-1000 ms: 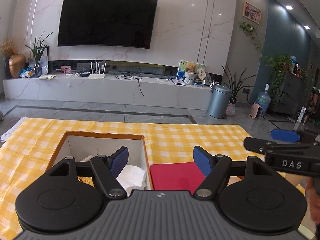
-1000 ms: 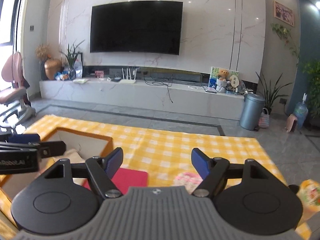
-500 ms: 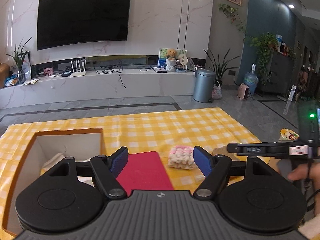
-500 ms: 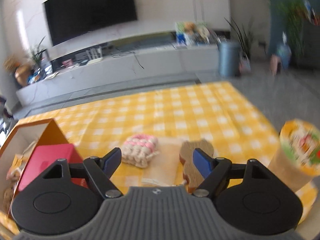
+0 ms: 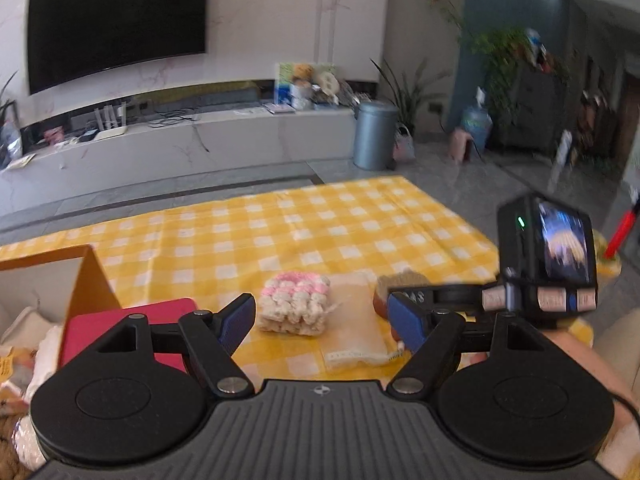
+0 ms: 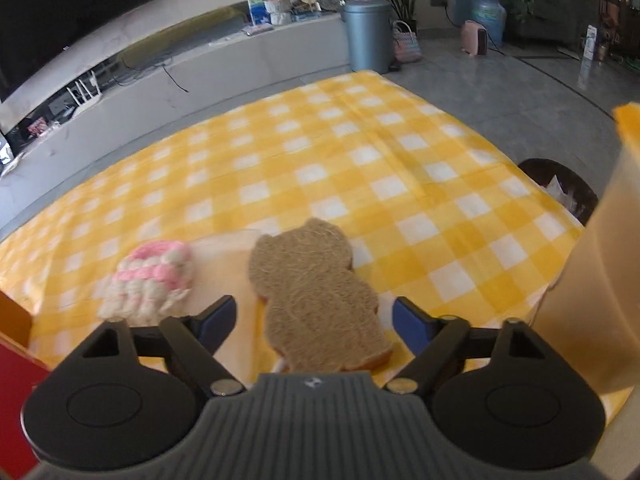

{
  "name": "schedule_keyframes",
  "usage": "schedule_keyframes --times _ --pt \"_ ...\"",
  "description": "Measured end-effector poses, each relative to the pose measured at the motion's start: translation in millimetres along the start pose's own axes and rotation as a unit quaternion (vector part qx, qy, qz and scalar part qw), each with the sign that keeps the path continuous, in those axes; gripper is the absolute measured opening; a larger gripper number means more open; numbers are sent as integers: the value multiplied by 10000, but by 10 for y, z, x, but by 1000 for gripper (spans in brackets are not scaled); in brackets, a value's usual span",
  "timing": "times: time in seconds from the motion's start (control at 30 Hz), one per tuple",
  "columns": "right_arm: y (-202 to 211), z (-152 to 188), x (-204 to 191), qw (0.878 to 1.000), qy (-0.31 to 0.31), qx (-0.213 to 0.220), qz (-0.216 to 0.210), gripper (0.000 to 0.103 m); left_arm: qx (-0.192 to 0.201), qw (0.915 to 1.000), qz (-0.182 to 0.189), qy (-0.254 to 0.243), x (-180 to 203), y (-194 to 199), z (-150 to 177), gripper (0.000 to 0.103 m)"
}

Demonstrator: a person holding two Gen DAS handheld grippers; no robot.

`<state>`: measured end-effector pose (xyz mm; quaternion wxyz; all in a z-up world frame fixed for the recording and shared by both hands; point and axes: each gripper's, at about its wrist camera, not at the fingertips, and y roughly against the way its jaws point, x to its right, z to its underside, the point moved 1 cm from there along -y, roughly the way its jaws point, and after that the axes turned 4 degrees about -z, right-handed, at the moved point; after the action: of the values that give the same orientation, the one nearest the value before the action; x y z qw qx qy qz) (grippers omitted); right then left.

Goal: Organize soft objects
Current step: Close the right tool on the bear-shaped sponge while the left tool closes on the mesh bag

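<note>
A pink-and-white knitted pad lies on the yellow checked cloth, partly on a pale flat pouch. A brown bear-shaped sponge lies to its right. My left gripper is open and empty, just short of the knitted pad. My right gripper is open, its fingers on either side of the bear sponge, low over it. The knitted pad sits to its left. An orange-rimmed box with soft items stands at the left, a red pad leaning on it.
A tall orange-and-cream cup stands close on the right of my right gripper. The cloth's right edge drops to the floor, where a dark bin stands. My right gripper's camera body shows at the right of the left wrist view.
Both grippers have swung right, away from the box, and tilted down. My right gripper has moved forward and lower, so the bear sponge now lies between its fingers.
</note>
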<state>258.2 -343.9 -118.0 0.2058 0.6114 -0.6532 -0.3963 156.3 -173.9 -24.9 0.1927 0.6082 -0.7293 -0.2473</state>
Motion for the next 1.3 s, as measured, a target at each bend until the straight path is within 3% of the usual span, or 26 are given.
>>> schedule_keyframes --times 0.17,0.23,0.27,0.43,0.6,0.83,0.97,1.1,1.2,1.3 --pt "-276 50 122 9977 -316 -604 -47 88 -260 9996 -16 -106 142 -126 140 89" --pt "-337 85 141 9967 -294 -749 76 84 -408 9992 -51 -34 144 -147 182 89" --pt "-323 92 133 9972 -223 -708 123 77 -456 9989 -46 -28 139 -147 208 89" --pt "-185 127 59 9960 13 -888 60 74 -319 9991 -216 -177 135 -44 357 89" --pt "14 277 76 9914 435 -1189 331 78 -246 9992 -311 -22 91 59 418 89" --pt "-115 150 170 9941 37 -1076 145 84 -69 9993 -330 -136 221 41 388 89" --pt "-118 135 4 9943 514 -915 177 80 -27 9992 -309 -265 315 26 390 89" --pt "57 122 -59 9952 698 -679 -75 79 -51 9989 -334 -321 380 -55 372 89" --pt "259 100 -11 9968 693 -377 117 79 29 9988 -349 -336 407 -78 395 89" --pt "432 115 62 9978 618 -178 158 79 -155 9988 -348 -300 445 -226 414 90"
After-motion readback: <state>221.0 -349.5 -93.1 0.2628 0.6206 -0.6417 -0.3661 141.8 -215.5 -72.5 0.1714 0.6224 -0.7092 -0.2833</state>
